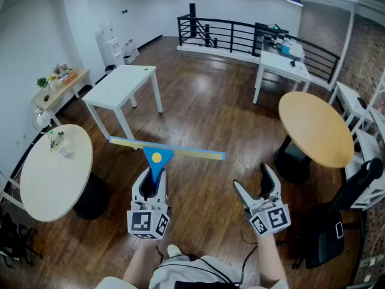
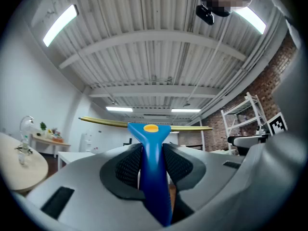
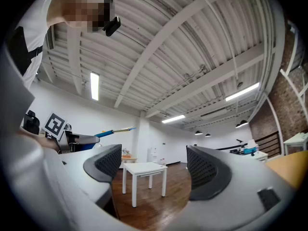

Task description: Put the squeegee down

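The squeegee (image 1: 157,155) has a blue handle, a yellow button and a long brass-coloured blade lying crosswise in mid-air over the wooden floor. My left gripper (image 1: 154,182) is shut on its blue handle; in the left gripper view the handle (image 2: 153,162) stands pinched between both dark pads, the blade (image 2: 144,123) above them. My right gripper (image 1: 255,182) hovers to the right at the same height, open, with nothing between its fingers (image 3: 204,170). The right gripper view catches the squeegee (image 3: 113,131) off to its left.
A white square table (image 1: 123,83) stands ahead on the floor. A round cream table (image 1: 57,173) is at the left, a round wooden table (image 1: 316,128) at the right. A black office chair (image 1: 346,206) sits near the right edge. Railing runs along the back.
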A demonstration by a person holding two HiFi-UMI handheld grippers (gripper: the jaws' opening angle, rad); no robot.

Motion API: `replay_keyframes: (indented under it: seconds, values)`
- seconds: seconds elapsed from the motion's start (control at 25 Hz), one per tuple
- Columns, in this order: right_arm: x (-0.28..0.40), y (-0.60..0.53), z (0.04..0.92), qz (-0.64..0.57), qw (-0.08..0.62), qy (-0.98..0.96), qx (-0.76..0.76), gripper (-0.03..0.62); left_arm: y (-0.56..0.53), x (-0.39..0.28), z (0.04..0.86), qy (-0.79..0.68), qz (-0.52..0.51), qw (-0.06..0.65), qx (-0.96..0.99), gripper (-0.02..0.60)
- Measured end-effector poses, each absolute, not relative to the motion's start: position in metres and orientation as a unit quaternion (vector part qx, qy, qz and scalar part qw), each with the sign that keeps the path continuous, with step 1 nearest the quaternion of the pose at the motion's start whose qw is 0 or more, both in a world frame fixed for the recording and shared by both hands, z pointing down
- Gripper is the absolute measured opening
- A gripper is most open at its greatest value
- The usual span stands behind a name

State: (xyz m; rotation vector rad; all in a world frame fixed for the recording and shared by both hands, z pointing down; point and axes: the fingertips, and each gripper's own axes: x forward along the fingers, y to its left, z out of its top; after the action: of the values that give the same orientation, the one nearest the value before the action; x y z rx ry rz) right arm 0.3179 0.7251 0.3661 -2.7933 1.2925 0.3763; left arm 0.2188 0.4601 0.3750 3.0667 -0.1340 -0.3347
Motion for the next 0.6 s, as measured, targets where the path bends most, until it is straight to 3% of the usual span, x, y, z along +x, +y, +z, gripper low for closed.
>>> replay_keyframes:
  seconds: [0.28, 0.6]
  values:
    - [0.295, 0.486, 0.386, 0.094, 0.055, 0.528, -0.842, 0.454, 0.26, 0.149, 0.396, -0.151, -0.098, 0.03, 0.983, 0.123]
    - [0.231, 0.218, 0.416, 0.068, 0.068, 0.697, -0.71, 0.454, 0.078, 0.017, 0.436, -0.355, -0.097, 0.031, 0.929, 0.123]
